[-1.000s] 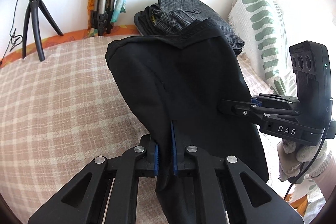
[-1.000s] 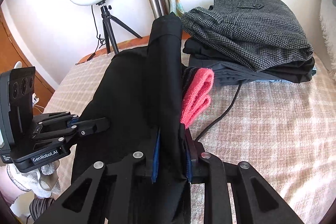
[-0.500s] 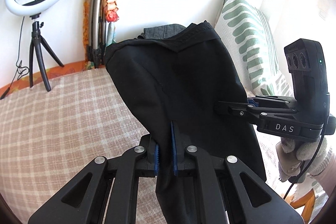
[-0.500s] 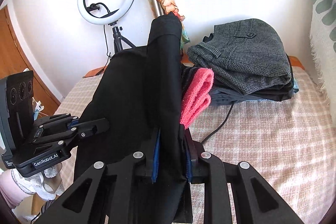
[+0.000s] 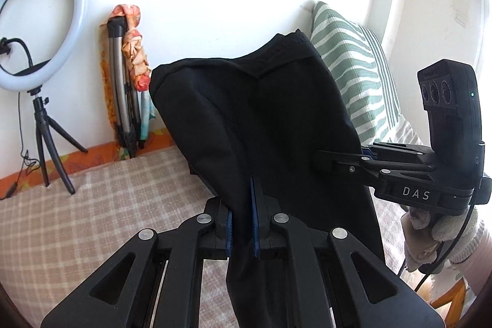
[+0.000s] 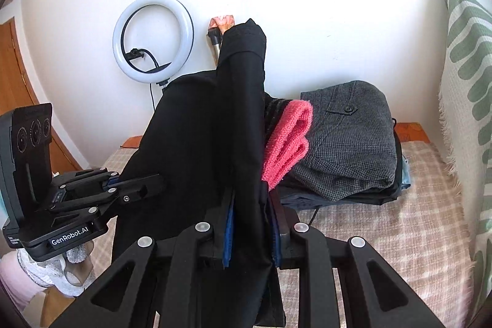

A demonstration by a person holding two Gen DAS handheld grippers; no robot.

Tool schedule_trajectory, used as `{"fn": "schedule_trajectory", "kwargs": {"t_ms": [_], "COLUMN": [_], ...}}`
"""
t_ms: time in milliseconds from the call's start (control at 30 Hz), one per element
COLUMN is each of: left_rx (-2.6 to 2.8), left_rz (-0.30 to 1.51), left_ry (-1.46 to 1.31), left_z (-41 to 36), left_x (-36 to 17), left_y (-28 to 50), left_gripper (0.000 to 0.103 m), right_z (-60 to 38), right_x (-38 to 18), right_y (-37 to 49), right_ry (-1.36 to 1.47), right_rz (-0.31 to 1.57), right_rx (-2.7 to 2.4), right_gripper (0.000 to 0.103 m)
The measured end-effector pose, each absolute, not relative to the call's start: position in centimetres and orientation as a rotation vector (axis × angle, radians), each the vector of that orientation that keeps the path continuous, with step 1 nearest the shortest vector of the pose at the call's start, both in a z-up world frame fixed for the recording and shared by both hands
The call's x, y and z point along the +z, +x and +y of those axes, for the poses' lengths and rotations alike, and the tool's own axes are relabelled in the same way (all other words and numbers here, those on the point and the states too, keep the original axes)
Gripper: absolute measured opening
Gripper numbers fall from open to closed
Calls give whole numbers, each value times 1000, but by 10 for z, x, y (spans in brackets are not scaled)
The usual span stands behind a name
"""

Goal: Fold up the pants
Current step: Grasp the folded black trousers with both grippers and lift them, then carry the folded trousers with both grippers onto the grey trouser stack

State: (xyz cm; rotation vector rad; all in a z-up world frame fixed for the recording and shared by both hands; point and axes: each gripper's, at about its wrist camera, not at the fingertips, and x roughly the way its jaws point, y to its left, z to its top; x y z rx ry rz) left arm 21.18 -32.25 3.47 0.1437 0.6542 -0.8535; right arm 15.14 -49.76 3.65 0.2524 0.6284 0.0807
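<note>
Between both sets of fingers, black pants [image 5: 270,125] hang clamped: left gripper [image 5: 241,223] and right gripper [image 6: 250,223] closed on fabric.

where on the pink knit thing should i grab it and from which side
Judging by its pose, take the pink knit at its rounded folded end, the upper part lying clear against the grey pile. Come from above and the right: the held black pants cover its left edge, and its lower end sits close behind the right gripper.
</note>
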Motion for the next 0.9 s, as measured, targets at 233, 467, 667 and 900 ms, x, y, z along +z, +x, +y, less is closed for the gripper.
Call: {"fn": "schedule_trajectory", "kwargs": {"t_ms": [233, 467, 667, 900], "left_rx": [-847, -858, -868, -847], "left_rz": [603, 576, 598, 650], "left_ry": [188, 194, 165, 164], "left_z": [-359, -402, -436, -461], "left_x": [70, 86, 70, 33], "left_y": [233, 254, 274, 309], "left_gripper": [8, 8, 8, 8], "right_z": [-529, -568, -598, -625], "right_x": [74, 100, 91, 53], "right_y": [171, 199, 234, 280], "right_ry": [240, 194, 180, 196], "right_rz": [578, 561, 589, 643], "right_rx": [53, 19, 3, 7], "right_gripper": [19, 19, 19, 19]}}
